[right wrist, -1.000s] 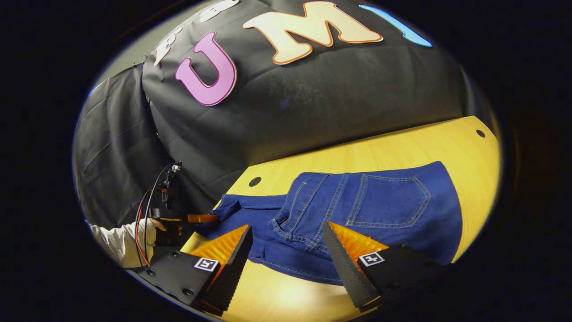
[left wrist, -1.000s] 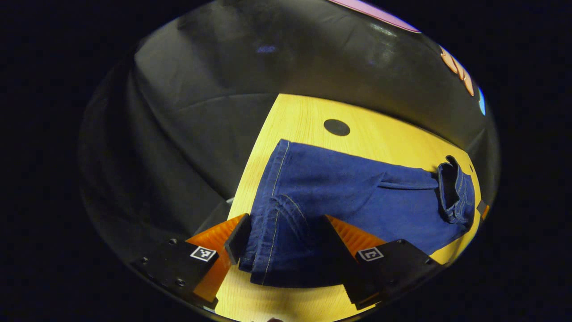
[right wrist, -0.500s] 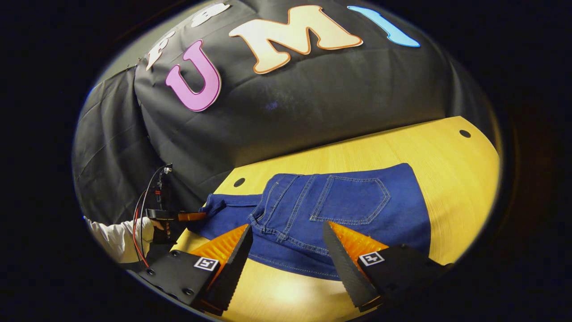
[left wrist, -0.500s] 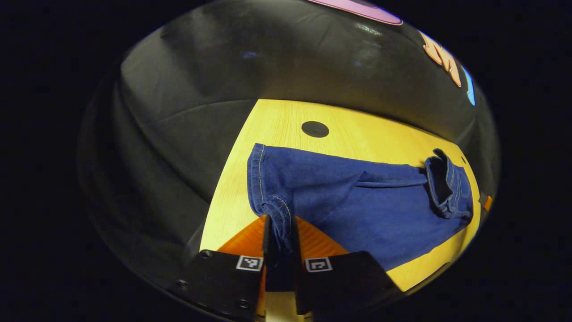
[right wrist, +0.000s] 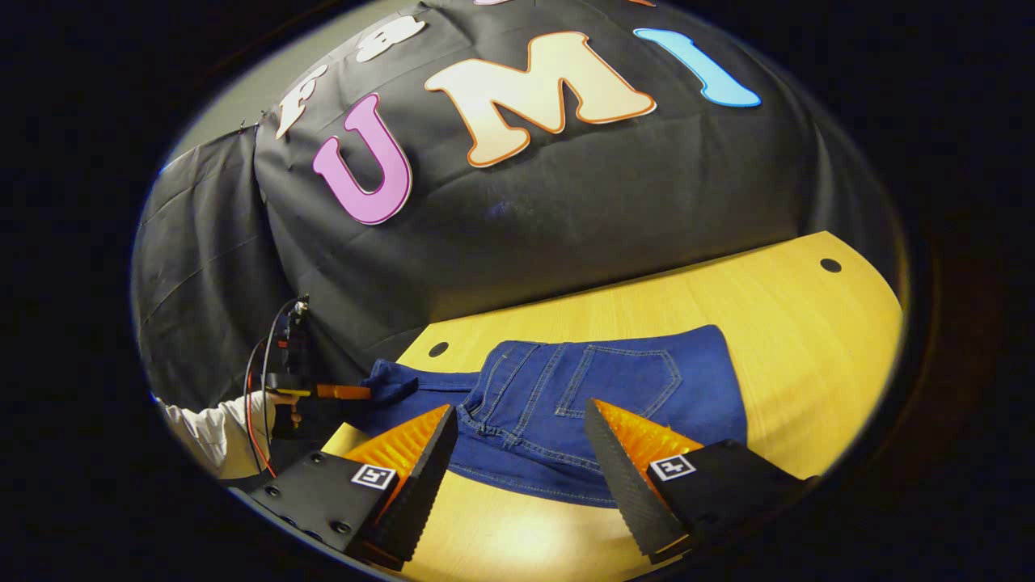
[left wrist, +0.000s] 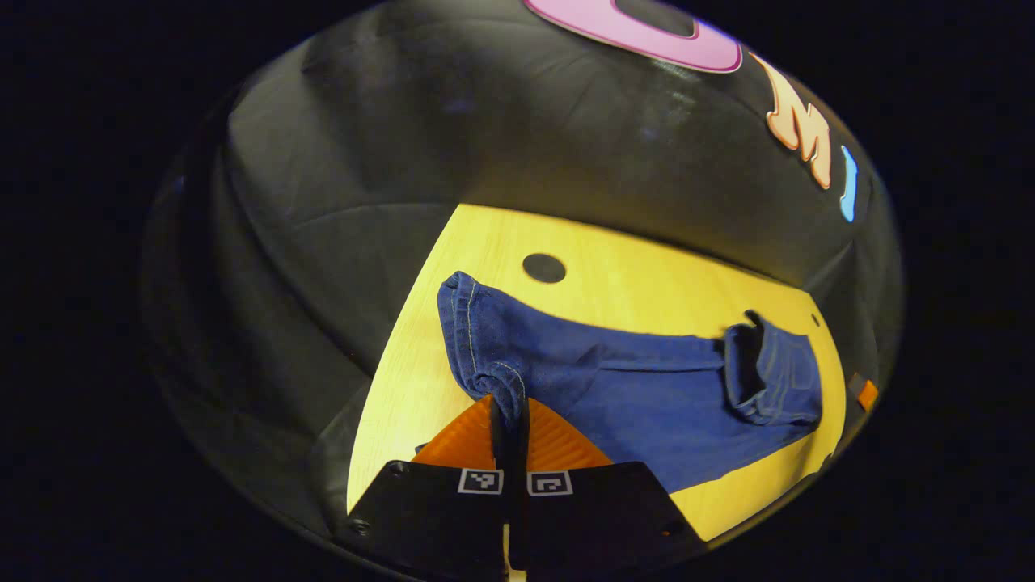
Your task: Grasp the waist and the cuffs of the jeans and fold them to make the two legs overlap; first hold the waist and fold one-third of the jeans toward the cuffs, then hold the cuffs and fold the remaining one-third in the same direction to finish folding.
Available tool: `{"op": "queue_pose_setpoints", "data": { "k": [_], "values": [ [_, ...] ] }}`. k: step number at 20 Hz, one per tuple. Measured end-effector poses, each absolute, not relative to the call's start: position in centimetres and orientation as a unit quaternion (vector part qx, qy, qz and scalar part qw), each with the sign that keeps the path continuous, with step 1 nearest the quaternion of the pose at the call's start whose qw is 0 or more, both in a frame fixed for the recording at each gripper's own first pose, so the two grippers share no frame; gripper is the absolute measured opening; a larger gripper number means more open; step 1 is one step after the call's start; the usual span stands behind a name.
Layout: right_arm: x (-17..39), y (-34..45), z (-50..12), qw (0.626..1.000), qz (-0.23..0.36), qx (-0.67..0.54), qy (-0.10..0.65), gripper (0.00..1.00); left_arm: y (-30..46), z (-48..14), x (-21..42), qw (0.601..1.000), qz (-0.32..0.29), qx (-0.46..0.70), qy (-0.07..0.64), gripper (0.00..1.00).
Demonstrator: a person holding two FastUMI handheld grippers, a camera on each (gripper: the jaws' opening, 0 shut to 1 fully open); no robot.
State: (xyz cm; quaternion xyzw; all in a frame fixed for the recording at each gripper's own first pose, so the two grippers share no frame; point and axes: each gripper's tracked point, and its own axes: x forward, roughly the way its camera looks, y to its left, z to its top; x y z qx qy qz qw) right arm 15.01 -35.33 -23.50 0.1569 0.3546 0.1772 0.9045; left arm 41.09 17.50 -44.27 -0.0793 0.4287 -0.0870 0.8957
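**Denim pinched at the cuffs, waist fold down**

Denim lies along the yellow table: the jeans have their waist part turned back onto the legs, pocket side up, at the right end. At the left end our left gripper has its jaws pressed together on the cuffs, which rise slightly off the wood. In the right gripper view we see that gripper farther off, held by a hand in a pale sleeve. Our right gripper hangs with jaws spread wide, just above the near edge of the folded waist, holding nothing.

We judge the last third to be in hand. To do it well, we would lift the cuffs just enough to clear the cloth, carry them straight toward the waist, and lay them square on the folded part.

One pinch at the near corner may let the far cuff sag. Dark round holes mark the table's far side; nothing stands in the path. The black booth wall hangs close behind.
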Motion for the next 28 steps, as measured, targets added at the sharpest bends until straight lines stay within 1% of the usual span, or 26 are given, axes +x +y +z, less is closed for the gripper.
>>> {"op": "queue_pose_setpoints", "data": {
  "k": [6, 8, 12, 17, 19, 23, 26, 28],
  "values": [
    [13.8, -39.4, -20.4, 0.910, 0.180, 0.156, 0.338, 0.98, 7.4, -35.4, 42.5, 0.904, -0.153, -0.134, 0.375, 0.00],
    [13.2, -41.4, -19.5, 0.913, 0.177, 0.157, 0.333, 0.98, 3.4, -33.0, 42.3, 0.903, -0.177, -0.130, 0.370, 0.00],
    [11.8, -46.5, -18.1, 0.916, 0.153, 0.172, 0.328, 0.98, -3.5, -30.4, 41.7, 0.903, -0.218, -0.110, 0.353, 0.00],
    [10.1, -53.1, -17.1, 0.920, 0.113, 0.191, 0.322, 0.98, -12.4, -28.3, 40.9, 0.892, -0.268, -0.111, 0.346, 0.00],
    [9.3, -55.4, -17.1, 0.921, 0.099, 0.194, 0.323, 0.98, -16.0, -29.0, 40.2, 0.885, -0.283, -0.108, 0.353, 0.00],
    [7.8, -59.6, -16.6, 0.924, 0.076, 0.191, 0.322, 0.98, -21.4, -33.6, 38.4, 0.870, -0.291, -0.076, 0.390, 0.00],
    [6.5, -62.4, -16.4, 0.924, 0.061, 0.189, 0.326, 0.98, -24.2, -37.9, 36.5, 0.857, -0.279, -0.065, 0.429, 0.00],
    [5.7, -63.7, -16.3, 0.924, 0.057, 0.187, 0.328, 0.98, -24.9, -40.4, 35.8, 0.856, -0.270, -0.040, 0.439, 0.00]
  ]
}}
